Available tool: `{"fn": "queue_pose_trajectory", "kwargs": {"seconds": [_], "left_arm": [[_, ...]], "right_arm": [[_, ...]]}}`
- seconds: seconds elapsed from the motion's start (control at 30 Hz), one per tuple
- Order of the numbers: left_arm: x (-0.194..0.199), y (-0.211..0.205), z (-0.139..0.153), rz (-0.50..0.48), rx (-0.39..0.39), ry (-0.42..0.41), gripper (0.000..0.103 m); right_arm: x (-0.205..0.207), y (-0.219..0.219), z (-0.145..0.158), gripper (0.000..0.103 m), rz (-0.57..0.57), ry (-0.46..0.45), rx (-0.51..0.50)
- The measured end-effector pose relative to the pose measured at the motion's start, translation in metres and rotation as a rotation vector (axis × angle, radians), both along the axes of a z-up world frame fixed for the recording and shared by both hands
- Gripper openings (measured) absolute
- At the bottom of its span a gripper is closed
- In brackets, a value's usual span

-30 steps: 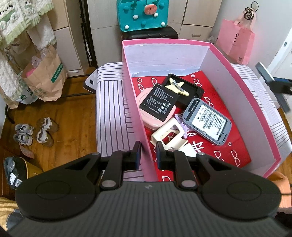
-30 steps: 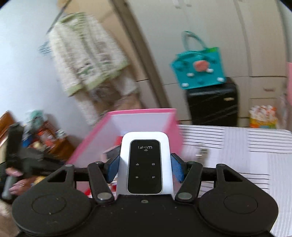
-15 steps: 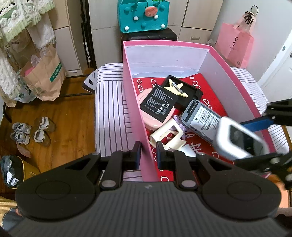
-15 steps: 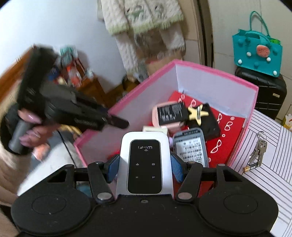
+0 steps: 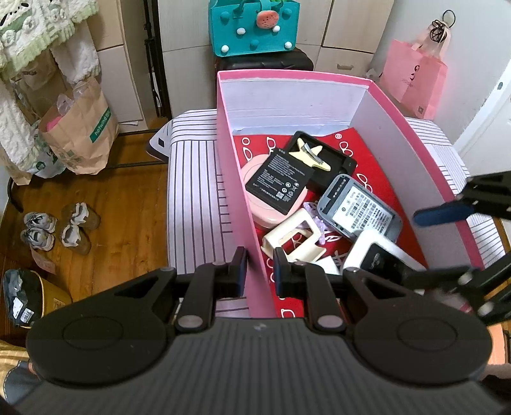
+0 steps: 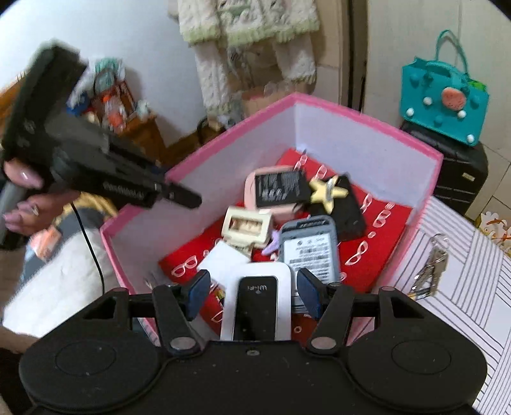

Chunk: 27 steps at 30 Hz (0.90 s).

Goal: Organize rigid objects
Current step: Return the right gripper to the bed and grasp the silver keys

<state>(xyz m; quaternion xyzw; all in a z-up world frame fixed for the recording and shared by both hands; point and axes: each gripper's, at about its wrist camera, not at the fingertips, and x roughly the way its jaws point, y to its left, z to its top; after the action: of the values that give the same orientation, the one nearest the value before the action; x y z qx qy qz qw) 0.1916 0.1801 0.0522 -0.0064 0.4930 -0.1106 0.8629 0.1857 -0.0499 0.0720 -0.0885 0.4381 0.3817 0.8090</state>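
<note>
A pink box [image 5: 230, 178] with a red lining holds a black battery [image 5: 279, 182], a yellow star clip [image 5: 311, 153], a grey router back [image 5: 357, 210], a cream clip [image 5: 293, 237] and a pink round case. My left gripper [image 5: 259, 271] is shut on the box's left wall. My right gripper [image 6: 252, 292] hangs over the box with its jaws spread wide. The white Wi-Fi router [image 6: 257, 301] lies loose between them, and shows in the left wrist view [image 5: 377, 258] inside the box.
A key bunch [image 6: 431, 265] lies on the striped cloth [image 6: 463, 271] right of the box. A teal bag [image 5: 252, 25] on a black suitcase stands behind. A pink bag [image 5: 415, 76], paper bag and shoes [image 5: 57, 226] are around.
My right gripper moved down into the box and opened, letting go of the white Wi-Fi router. My left gripper stayed on the box wall.
</note>
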Motion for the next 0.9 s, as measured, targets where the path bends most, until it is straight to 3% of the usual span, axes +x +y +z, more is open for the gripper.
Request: {"fn": "queue_pose_trajectory", "kwargs": {"seconds": [0.2,0.37,0.57,0.9], "left_arm": [[-0.001,-0.001,0.000,0.016,-0.002,0.002,0.015],[-0.001,-0.002,0.001,0.027,-0.001,0.004,0.015],[0.000,-0.002,0.001,0.037,0.000,0.007,0.015],[0.000,-0.003,0.002,0.054,0.000,0.010,0.015]], "right_arm": [[0.002,-0.057,0.023,0.065,-0.146,-0.073,0.141],[0.012,-0.112,0.018,0.068,-0.273,-0.154,0.231],[0.034,-0.154,-0.020,0.069,-0.389,-0.193,0.206],[0.050,-0.147,-0.065,0.069,-0.315,-0.219,0.111]]}}
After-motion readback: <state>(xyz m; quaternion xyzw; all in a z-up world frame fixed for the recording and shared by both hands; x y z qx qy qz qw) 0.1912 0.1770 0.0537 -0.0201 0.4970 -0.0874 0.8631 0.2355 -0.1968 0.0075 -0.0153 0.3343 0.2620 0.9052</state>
